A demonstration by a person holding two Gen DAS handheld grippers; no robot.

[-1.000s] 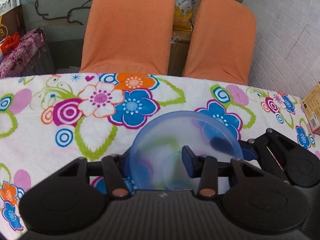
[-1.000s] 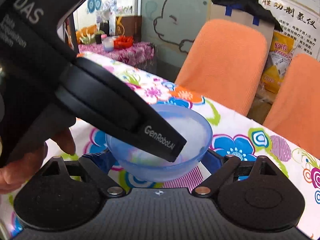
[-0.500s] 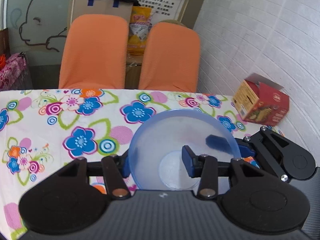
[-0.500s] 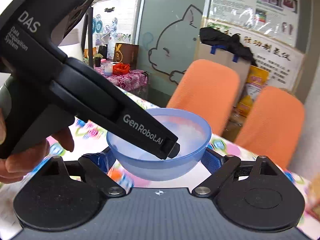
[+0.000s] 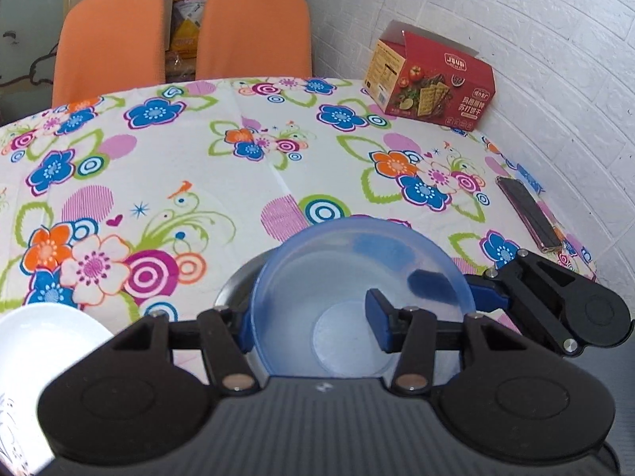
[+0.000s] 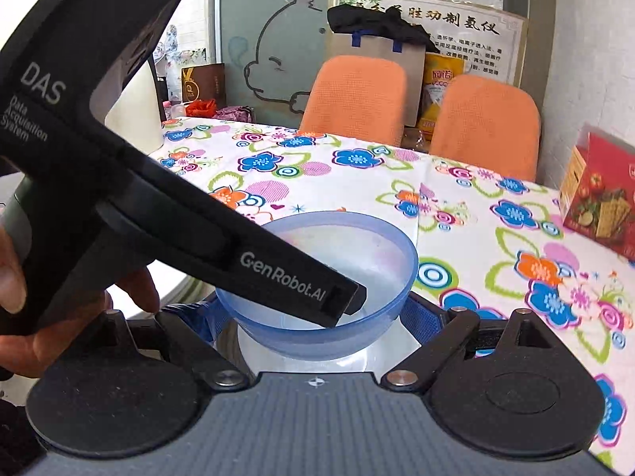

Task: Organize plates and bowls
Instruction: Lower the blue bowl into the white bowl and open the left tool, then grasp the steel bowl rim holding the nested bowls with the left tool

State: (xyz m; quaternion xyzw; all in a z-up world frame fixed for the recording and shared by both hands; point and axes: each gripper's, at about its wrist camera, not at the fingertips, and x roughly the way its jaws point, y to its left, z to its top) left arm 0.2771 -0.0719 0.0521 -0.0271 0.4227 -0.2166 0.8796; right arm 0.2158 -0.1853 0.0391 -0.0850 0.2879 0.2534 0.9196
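While the blue bowl [image 5: 357, 297] is pinched by its rim in the left gripper [image 5: 309, 327] above a metal plate [image 5: 234, 289], the right gripper [image 6: 317, 317] straddles it, apparently unclamped; a tilt could let it slip onto the tablecloth [image 5: 198, 182].

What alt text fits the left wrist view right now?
The left gripper grips the rim of a translucent blue plastic bowl, one finger inside and one outside, above a floral tablecloth. A white dish sits lower left; a red cracker box and dark phone lie near the white brick wall.
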